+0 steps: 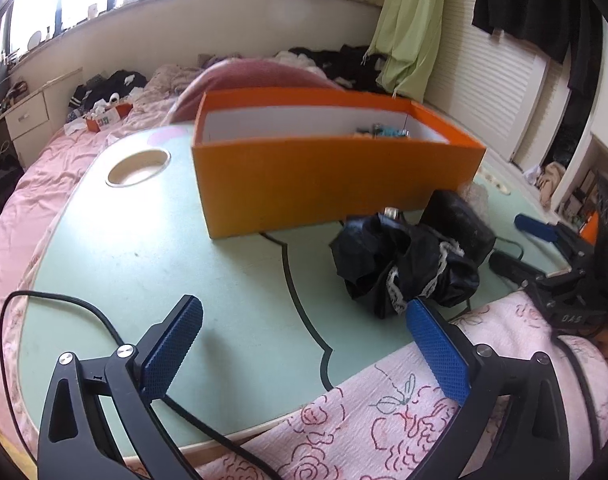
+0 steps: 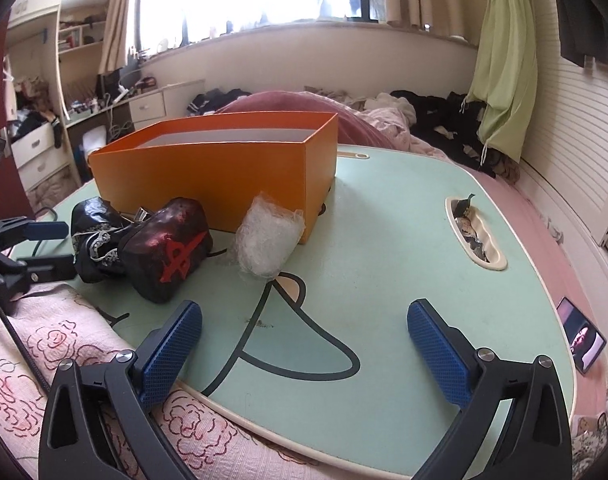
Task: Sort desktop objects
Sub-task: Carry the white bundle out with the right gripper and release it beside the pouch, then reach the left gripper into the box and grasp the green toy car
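From the left wrist view, a round cup recess (image 1: 138, 168) sat at the far left of the pale green desk (image 1: 144, 272). To its right stood the orange box (image 1: 328, 184), open-topped, with a few small items in its far right corner. The left tool (image 1: 304, 320) hovered low over the near edge of the desk, its blue pads wide apart with nothing between them. A crumpled black cloth with lace trim (image 1: 404, 268) lay just ahead of its right pad, in front of the box's right end, with a black pouch (image 1: 460, 220) touching it behind.

In the right wrist view, the same pouch (image 2: 168, 248), marked in red, lay ahead and left of the right tool (image 2: 304, 320), beside a wad of clear plastic wrap (image 2: 268, 244) resting against the box's near corner (image 2: 304, 184). The right tool's pads were spread fully, gripping nothing, over bare desk. Farther right, an oval tray recess (image 2: 500, 264) held small bits.
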A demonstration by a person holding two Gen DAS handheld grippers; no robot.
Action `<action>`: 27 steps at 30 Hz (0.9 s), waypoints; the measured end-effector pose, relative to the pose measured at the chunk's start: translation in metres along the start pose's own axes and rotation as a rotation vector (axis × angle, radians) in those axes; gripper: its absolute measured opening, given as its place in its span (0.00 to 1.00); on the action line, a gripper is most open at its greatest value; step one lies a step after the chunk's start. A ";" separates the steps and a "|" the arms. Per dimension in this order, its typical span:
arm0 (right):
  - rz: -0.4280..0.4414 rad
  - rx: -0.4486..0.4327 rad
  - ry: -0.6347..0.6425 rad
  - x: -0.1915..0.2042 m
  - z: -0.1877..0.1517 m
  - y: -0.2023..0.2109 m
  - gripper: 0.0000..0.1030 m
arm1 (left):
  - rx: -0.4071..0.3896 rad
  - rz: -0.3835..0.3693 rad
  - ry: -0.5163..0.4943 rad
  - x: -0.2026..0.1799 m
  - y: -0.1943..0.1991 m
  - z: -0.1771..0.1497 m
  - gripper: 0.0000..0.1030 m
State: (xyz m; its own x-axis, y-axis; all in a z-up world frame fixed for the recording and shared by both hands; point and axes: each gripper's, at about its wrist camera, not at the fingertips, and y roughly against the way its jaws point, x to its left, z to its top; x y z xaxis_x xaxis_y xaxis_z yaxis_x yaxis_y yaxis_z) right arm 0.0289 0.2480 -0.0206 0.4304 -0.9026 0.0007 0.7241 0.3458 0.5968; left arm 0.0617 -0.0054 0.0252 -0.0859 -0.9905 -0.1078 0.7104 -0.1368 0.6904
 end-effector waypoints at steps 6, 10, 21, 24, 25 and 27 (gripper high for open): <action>0.001 -0.001 0.000 0.000 -0.001 0.000 1.00 | -0.053 -0.099 -0.036 -0.012 0.028 0.037 0.77; 0.001 0.000 0.000 0.000 0.000 0.001 1.00 | 0.033 -0.259 -0.017 -0.035 0.013 0.098 0.57; 0.002 -0.001 0.000 0.000 0.000 0.001 1.00 | 0.327 -0.174 0.098 -0.067 -0.113 0.164 0.38; 0.001 -0.001 0.000 0.000 0.000 0.001 1.00 | 0.379 -0.137 0.096 -0.065 -0.134 0.162 0.38; 0.002 -0.001 0.000 0.000 0.000 0.001 1.00 | 0.398 -0.123 0.097 -0.065 -0.140 0.161 0.38; 0.002 0.000 0.000 0.000 0.000 0.001 1.00 | 0.429 -0.125 0.096 -0.066 -0.148 0.158 0.38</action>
State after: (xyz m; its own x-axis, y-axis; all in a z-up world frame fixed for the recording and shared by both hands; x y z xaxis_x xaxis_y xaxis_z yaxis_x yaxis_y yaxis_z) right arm 0.0299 0.2483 -0.0200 0.4314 -0.9021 0.0018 0.7236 0.3473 0.5964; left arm -0.1484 0.0776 0.0434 -0.0729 -0.9625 -0.2612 0.3438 -0.2701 0.8994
